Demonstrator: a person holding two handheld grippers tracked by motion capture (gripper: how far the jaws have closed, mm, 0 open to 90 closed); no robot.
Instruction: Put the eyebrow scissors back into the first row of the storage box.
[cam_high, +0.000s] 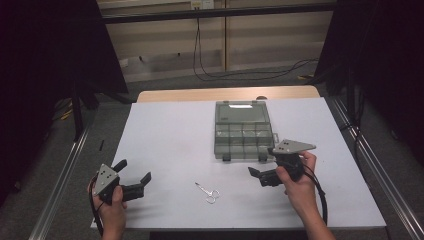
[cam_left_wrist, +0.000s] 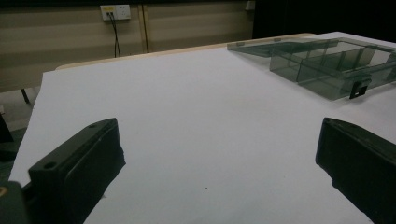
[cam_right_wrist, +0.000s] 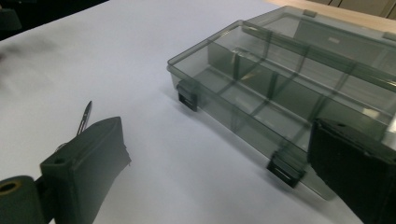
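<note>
Table (cam_high: 165, 135): white top, wood edge at 12 o'clock. Box (cam_high: 243, 131): clear grey plastic, divided compartments, lid shut, two latches at 6 o'clock side; sits right of table centre. Left gripper (cam_high: 134, 171): at 7 o'clock, jaws wide apart, holding nothing. Right gripper (cam_high: 261, 162): at 4 o'clock, jaws apart, holding nothing, just beside box's near right corner. Scissors (cam_high: 209, 192): small, metal, flat on table at 6 o'clock, between grippers, near box.
</note>
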